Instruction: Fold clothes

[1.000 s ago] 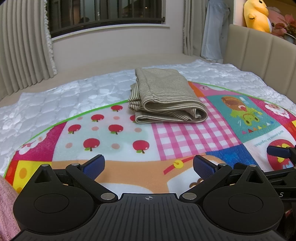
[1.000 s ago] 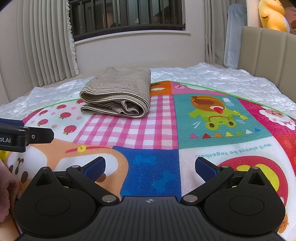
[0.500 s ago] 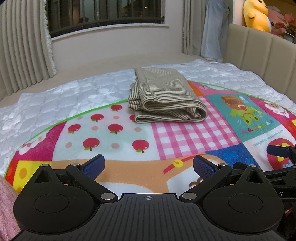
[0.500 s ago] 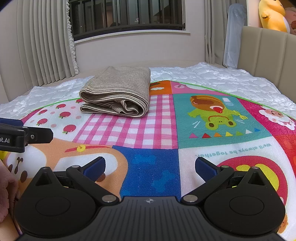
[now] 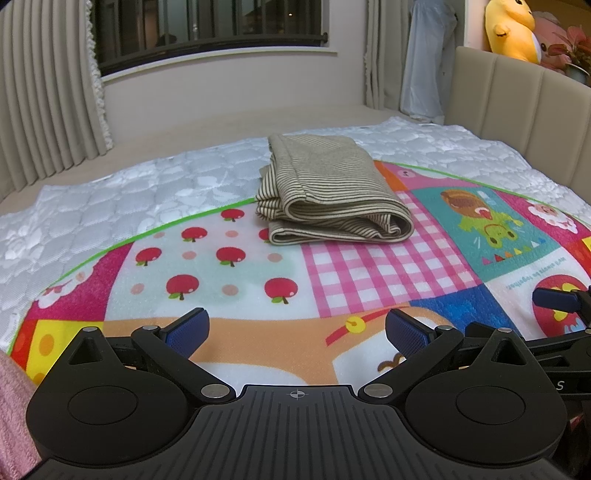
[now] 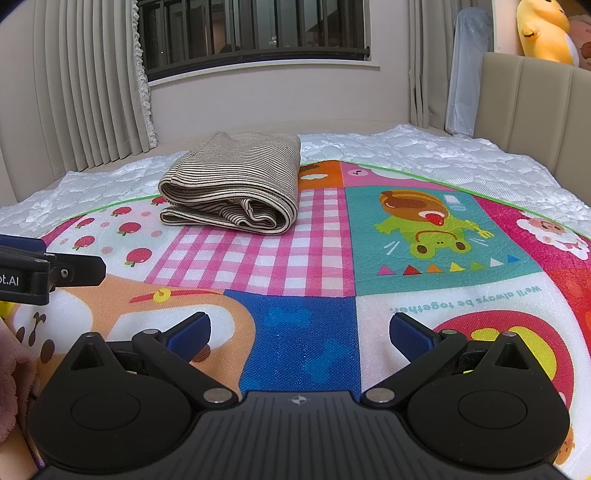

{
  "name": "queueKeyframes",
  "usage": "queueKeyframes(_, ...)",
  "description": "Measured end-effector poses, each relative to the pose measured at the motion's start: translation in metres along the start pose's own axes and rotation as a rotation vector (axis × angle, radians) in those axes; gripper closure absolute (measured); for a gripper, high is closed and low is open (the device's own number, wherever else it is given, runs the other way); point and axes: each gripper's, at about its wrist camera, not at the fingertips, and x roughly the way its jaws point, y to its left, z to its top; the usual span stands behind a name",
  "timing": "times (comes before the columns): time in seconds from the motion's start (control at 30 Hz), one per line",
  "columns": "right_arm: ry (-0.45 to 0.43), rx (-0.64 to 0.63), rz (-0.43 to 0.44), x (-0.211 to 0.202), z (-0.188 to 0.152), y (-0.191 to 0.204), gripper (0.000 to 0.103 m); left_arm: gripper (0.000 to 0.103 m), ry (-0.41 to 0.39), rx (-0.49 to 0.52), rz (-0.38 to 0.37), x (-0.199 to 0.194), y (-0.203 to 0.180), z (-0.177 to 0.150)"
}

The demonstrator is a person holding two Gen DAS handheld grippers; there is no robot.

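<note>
**Striped garment, folded — handling notes**

Striped knit garment (image 5: 332,195) lies as a compact folded bundle at the far edge of the cartoon play mat (image 5: 388,273), partly on the white quilted mattress (image 5: 110,206). Likely soft, light, limp; layers may slide apart — grip the rounded fold edge through all layers. Left gripper (image 5: 295,328) and right gripper (image 6: 300,330) both spread wide, holding nothing, well short of it.

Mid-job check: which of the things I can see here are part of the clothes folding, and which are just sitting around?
Part of the job:
striped garment, already folded on the play mat
left gripper, open
right gripper, open
pink fabric at the near left edge, possibly next

Just lying about:
yellow plush toy
white quilt
curtains
</note>
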Motion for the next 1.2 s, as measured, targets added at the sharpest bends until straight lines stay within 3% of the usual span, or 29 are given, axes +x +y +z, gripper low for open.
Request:
queueKeyframes(0.6, -0.007, -0.005, -0.001, -0.003, -0.001, 0.001, 0.0, 0.0, -0.001, -0.006, 0.006, 0.0, 0.001, 0.0)
queueKeyframes(1.2, 0.012, -0.061, 0.066, -0.011, 0.014, 0.01, 0.0, 0.0, -0.013, -0.032, -0.002, -0.002, 0.007, 0.005)
